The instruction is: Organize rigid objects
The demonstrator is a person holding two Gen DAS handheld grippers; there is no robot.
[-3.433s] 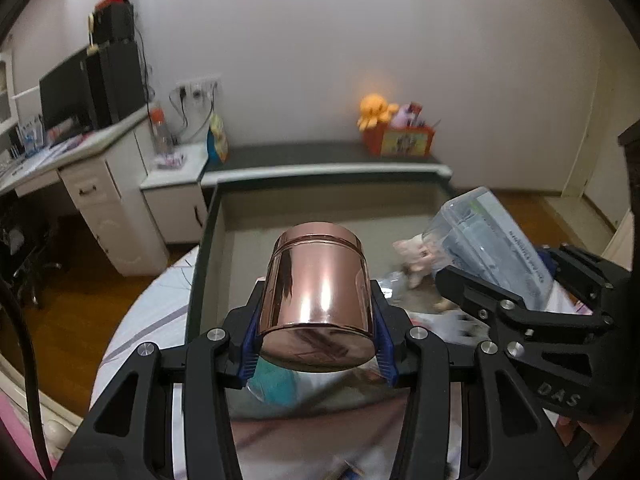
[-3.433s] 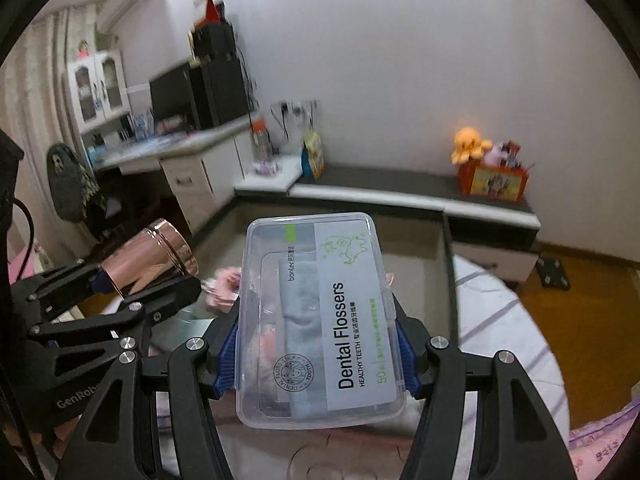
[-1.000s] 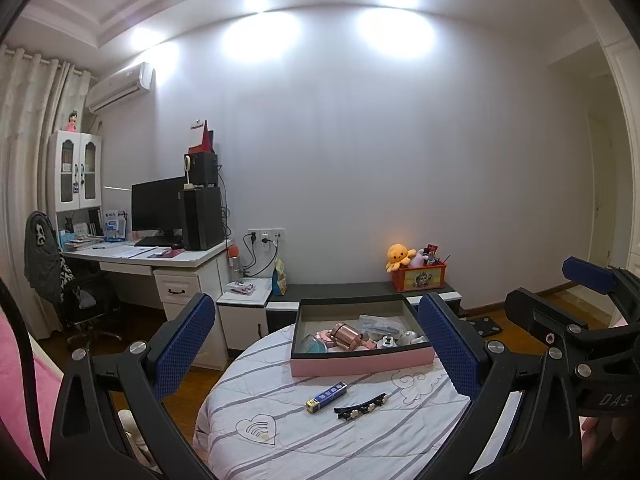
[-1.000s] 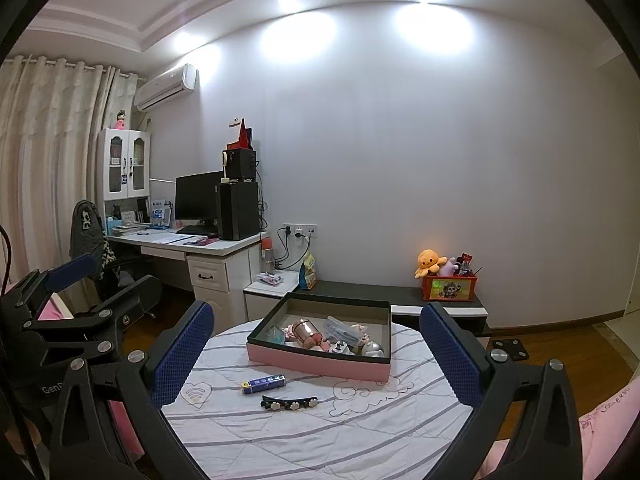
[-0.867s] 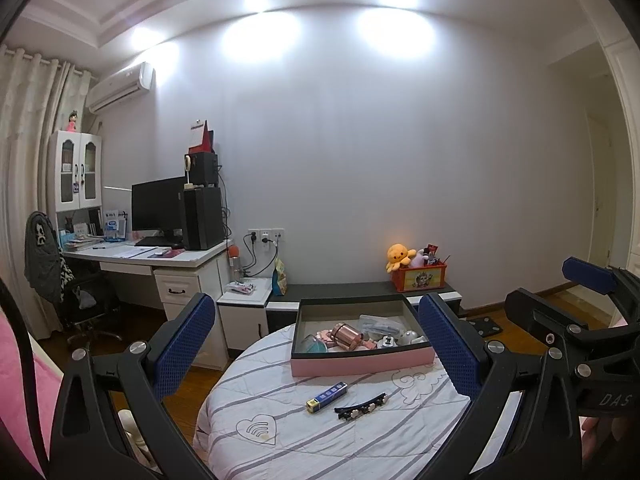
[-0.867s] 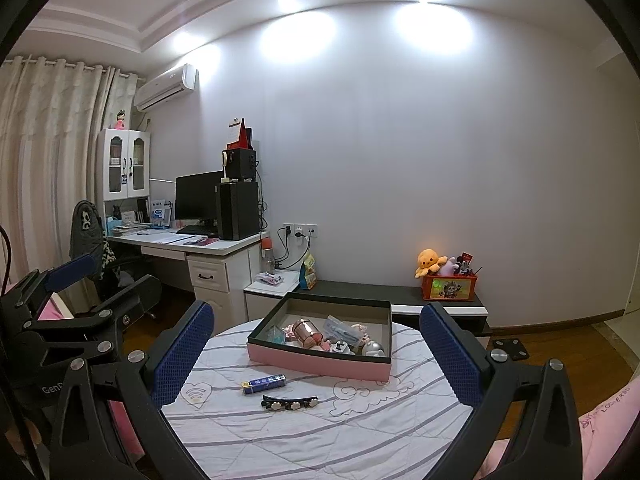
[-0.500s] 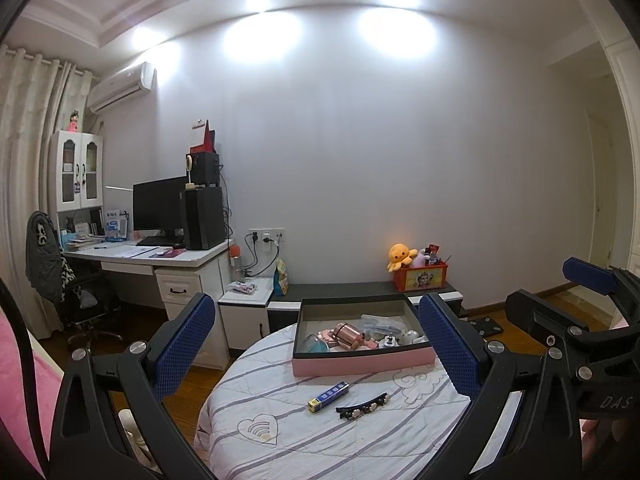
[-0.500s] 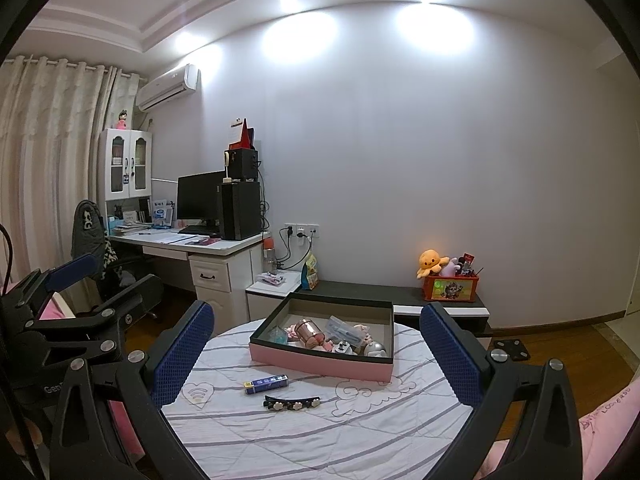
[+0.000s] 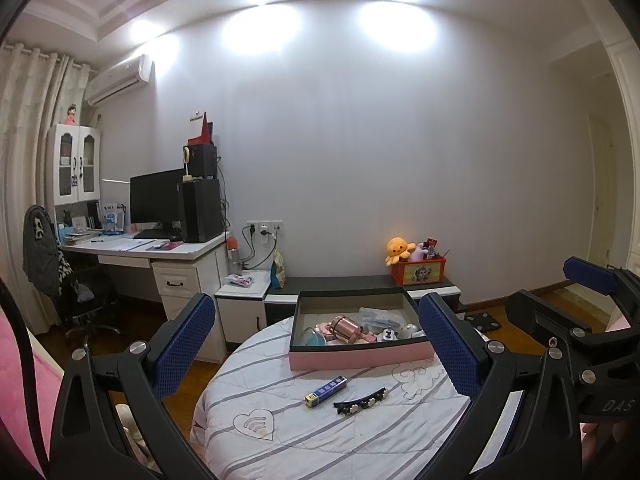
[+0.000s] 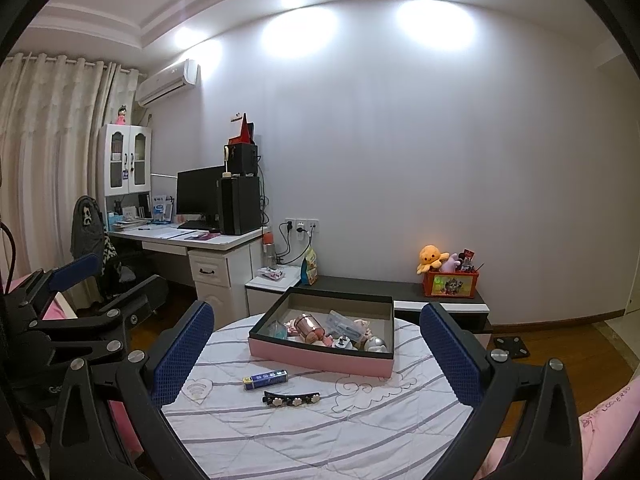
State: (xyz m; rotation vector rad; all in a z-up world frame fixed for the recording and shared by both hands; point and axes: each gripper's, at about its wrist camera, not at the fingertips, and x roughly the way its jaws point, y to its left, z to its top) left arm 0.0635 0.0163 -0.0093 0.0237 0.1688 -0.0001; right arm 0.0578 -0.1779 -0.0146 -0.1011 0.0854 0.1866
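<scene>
Copper tin [image 9: 346,329] now lies in box [image 9: 362,355], tongs [image 9: 316,352] emptied.

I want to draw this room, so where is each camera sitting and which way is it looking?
Left wrist: sits on the left gripper, back from the table, facing the pink box and wall; its open fingers and the right gripper show.
Right wrist: sits on the right gripper, facing likewise; its open fingers and the left gripper show.
Both share the box, blue tube and hair clip.
</scene>
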